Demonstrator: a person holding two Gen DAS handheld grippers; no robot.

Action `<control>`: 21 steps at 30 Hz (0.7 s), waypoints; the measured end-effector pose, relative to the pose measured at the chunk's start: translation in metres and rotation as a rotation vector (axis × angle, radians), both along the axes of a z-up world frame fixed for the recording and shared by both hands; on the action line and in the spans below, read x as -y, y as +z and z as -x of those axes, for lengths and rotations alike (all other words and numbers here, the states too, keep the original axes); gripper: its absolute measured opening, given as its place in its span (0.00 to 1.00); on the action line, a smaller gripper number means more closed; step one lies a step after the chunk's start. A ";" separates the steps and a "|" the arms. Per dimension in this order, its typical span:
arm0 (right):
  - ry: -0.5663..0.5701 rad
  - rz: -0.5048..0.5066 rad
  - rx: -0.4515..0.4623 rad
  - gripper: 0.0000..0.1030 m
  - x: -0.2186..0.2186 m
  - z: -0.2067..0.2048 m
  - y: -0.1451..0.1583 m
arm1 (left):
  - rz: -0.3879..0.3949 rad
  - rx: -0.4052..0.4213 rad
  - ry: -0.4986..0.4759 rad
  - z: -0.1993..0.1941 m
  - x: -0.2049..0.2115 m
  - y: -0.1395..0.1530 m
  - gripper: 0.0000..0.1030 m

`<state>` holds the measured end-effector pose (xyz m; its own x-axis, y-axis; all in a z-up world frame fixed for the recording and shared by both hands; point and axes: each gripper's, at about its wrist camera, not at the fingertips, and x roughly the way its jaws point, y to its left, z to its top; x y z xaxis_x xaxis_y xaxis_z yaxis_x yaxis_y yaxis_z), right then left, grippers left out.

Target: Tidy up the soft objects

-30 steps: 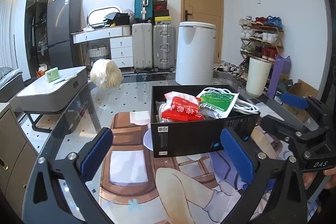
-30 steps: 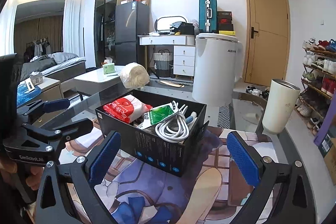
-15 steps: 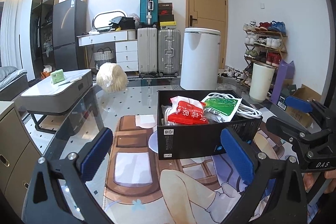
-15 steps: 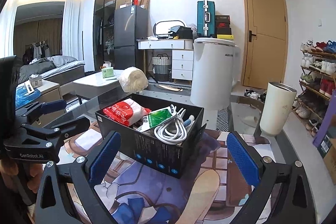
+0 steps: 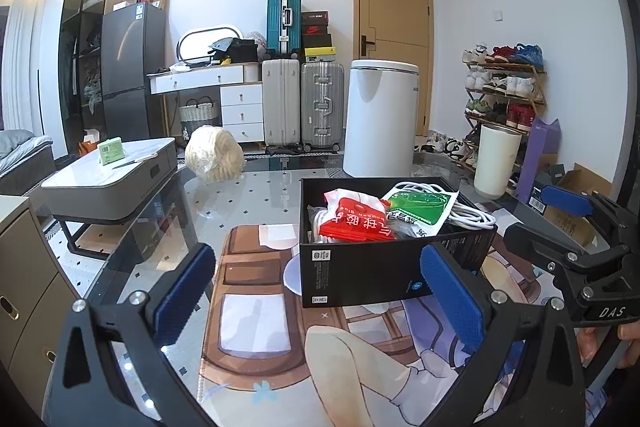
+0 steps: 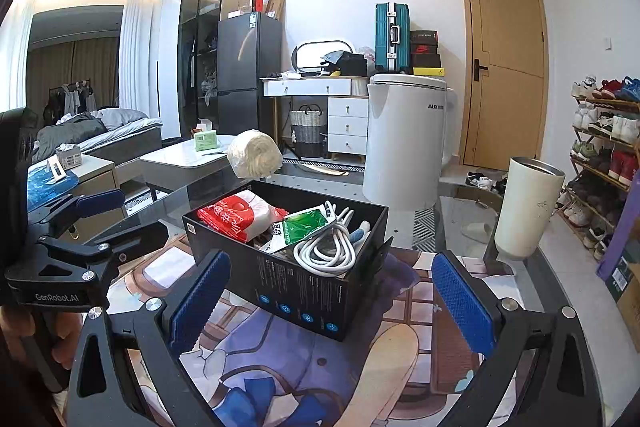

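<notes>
Both tongs were wide apart and held nothing — the left tongs (image 5: 316,291) and the right tongs (image 6: 332,291). The box (image 5: 384,267) sat on the surface (image 5: 256,195), with a red bag (image 5: 360,223), a green bag (image 5: 420,207) and a cord (image 6: 328,251) inside.

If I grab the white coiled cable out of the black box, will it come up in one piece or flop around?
The white coiled cable looks loosely looped with no visible tie, so it will probably sag and uncoil when lifted. Part of it lies under the green packet, which may drag along. The black box looks light and might shift.
</notes>
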<state>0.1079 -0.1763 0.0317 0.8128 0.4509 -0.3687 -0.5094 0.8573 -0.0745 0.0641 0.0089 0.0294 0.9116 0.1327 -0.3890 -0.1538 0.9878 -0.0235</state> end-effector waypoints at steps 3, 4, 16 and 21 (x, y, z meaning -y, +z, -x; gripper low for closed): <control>0.000 -0.001 0.000 0.99 0.000 0.000 0.000 | -0.002 0.005 0.003 0.001 0.000 0.000 1.00; 0.001 0.000 -0.001 0.99 0.000 0.000 0.000 | -0.003 0.008 0.005 0.002 0.000 0.000 1.00; 0.000 0.000 0.000 0.99 0.000 0.000 0.000 | -0.012 0.023 0.011 0.003 0.004 0.002 1.00; 0.001 0.001 0.001 0.99 0.000 0.000 0.000 | -0.013 0.028 0.006 0.004 0.005 0.002 1.00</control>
